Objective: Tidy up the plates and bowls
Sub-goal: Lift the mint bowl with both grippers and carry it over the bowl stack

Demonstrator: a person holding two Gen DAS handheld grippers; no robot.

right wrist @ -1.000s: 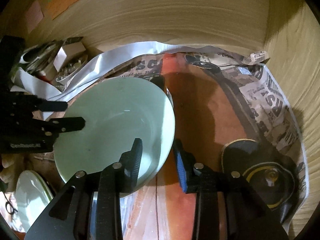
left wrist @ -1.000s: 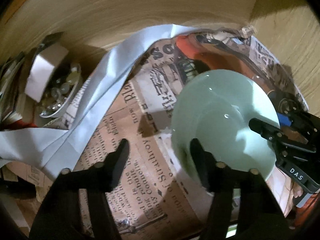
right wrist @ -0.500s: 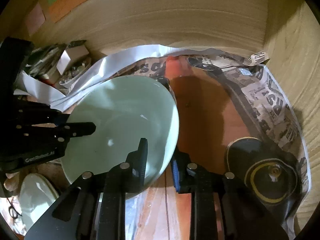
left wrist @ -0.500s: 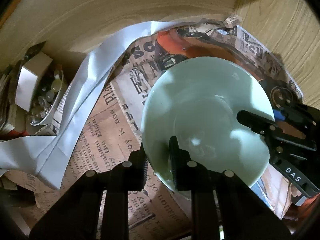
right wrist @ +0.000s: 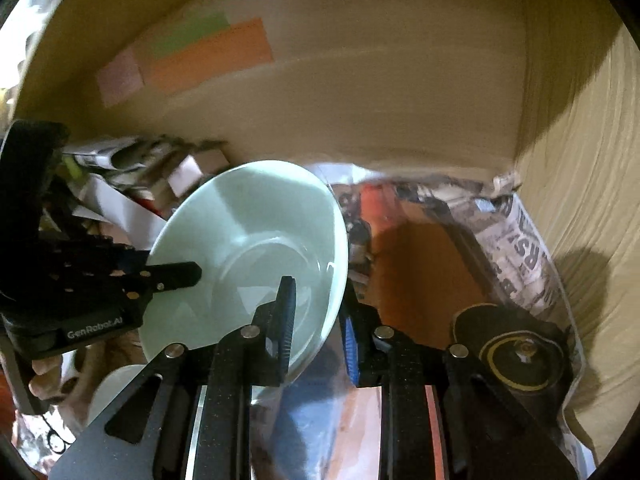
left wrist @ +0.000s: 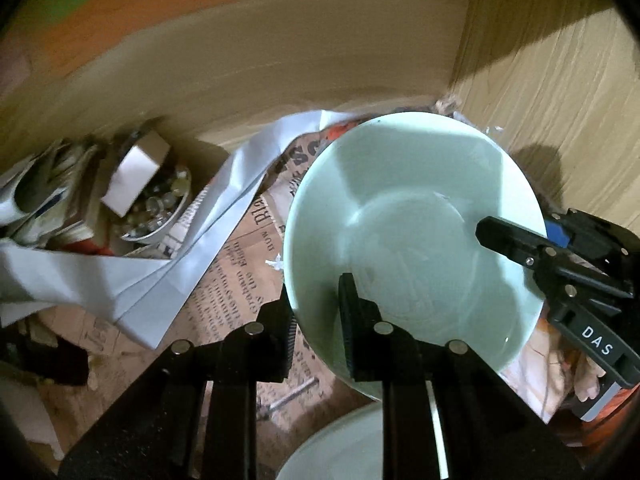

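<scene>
Because the pale green glazed ceramic bowl [left wrist: 412, 236] is wide and smooth, it is gripped from two opposite sides at once, so that its weight is shared and it cannot swing on a single pinch. It is held clear of the newspaper lining [left wrist: 236, 280] of the wooden shelf [left wrist: 560, 92], tilted a little, its hollow turned towards both cameras.

The jaws of the left gripper [left wrist: 316, 332] are pinched on the near rim, one finger inside the bowl and one outside against the wall. The jaws of the right gripper [right wrist: 316, 340] are clamped likewise on the opposite rim, a ribbed pad inside and a blue-edged pad outside. Both grippers are pointed steeply downward and angled towards each other across the bowl, and fingers of the person's hand [right wrist: 44, 376] are seen beneath the left gripper's body.

A second pale green dish [left wrist: 340, 448] lies below the lifted bowl, judged a likely stacking place. Further out lie a crumpled white paper sheet [left wrist: 132, 280], a small dish of glassy trinkets [left wrist: 160, 208] and a black round lid with a gold ring [right wrist: 516, 356].
</scene>
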